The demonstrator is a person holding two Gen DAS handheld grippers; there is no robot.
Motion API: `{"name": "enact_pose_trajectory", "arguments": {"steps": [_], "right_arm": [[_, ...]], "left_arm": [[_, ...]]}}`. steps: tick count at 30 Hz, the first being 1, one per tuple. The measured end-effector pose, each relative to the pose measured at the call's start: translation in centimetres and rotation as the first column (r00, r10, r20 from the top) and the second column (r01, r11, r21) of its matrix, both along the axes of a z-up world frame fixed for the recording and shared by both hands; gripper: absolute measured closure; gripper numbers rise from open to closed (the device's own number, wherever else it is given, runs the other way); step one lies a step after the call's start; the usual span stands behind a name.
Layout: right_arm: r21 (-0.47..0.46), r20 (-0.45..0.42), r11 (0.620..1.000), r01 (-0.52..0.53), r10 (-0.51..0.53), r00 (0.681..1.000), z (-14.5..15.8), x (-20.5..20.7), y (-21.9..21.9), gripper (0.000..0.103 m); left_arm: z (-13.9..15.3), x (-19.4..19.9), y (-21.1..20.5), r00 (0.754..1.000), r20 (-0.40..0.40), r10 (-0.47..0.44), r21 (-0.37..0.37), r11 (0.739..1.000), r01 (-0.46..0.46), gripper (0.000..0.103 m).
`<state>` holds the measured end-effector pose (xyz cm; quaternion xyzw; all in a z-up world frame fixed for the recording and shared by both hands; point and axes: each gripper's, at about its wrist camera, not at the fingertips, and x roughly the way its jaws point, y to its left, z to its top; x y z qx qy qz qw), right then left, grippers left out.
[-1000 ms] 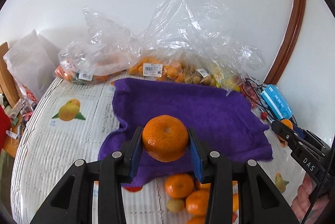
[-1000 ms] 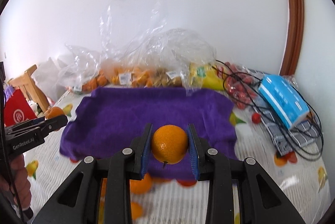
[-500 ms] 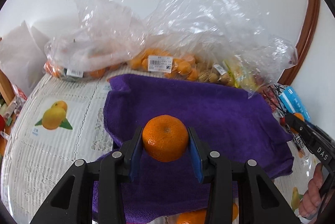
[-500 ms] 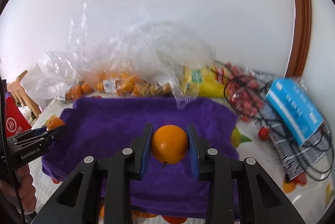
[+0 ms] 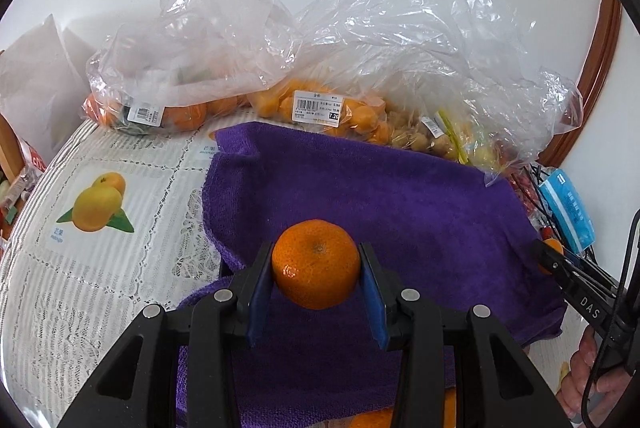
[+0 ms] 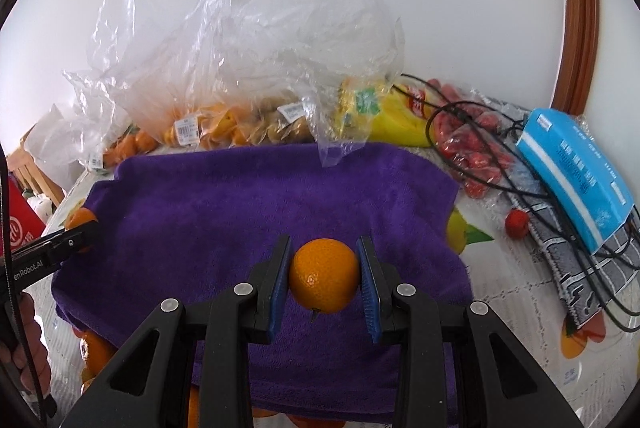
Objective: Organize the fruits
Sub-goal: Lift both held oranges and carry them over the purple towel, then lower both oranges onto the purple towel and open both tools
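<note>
My left gripper (image 5: pixel 316 278) is shut on a mandarin (image 5: pixel 316 264) and holds it above the near left part of a purple towel (image 5: pixel 400 204). My right gripper (image 6: pixel 324 282) is shut on a smooth orange (image 6: pixel 324 280) above the near middle of the same towel (image 6: pixel 248 200). Each gripper shows at the edge of the other's view, the right one (image 5: pixel 560 264) and the left one (image 6: pixel 76 232), each with its fruit. Loose oranges (image 6: pixel 96 350) lie by the towel's near edge.
Clear plastic bags of fruit (image 5: pixel 328 108) line the wall behind the towel. Bananas (image 6: pixel 384 116), red fruit in a bag (image 6: pixel 472 156), a blue box (image 6: pixel 576 172), black cables (image 6: pixel 520 184) and a loose red fruit (image 6: pixel 517 223) lie to the right. A fruit-print tablecloth (image 5: pixel 100 204) covers the table.
Both grippers have moved forward over the purple towel, each still holding its fruit. The bags at the back look closer and the loose oranges have slid toward the lower edge.
</note>
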<state>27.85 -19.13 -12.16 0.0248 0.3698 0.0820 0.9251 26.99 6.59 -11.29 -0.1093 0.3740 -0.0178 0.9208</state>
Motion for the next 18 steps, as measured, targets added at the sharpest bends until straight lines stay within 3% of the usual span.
{"name": "enact_pose_trajectory", "arguments": {"steps": [4,18], "right_arm": [[-0.015,-0.010,1.000,-0.014,0.014,1.000,-0.5,0.1,0.4,0.071],[-0.030,-0.045,0.999,-0.034,0.032,0.998,-1.7,0.0,1.3,0.071]], "left_arm": [[0.0,0.0,-0.3,1.000,0.003,0.003,0.025,1.000,-0.003,0.064],[-0.3,0.3,-0.5,1.000,-0.026,-0.009,0.011,1.000,0.009,0.064]]}}
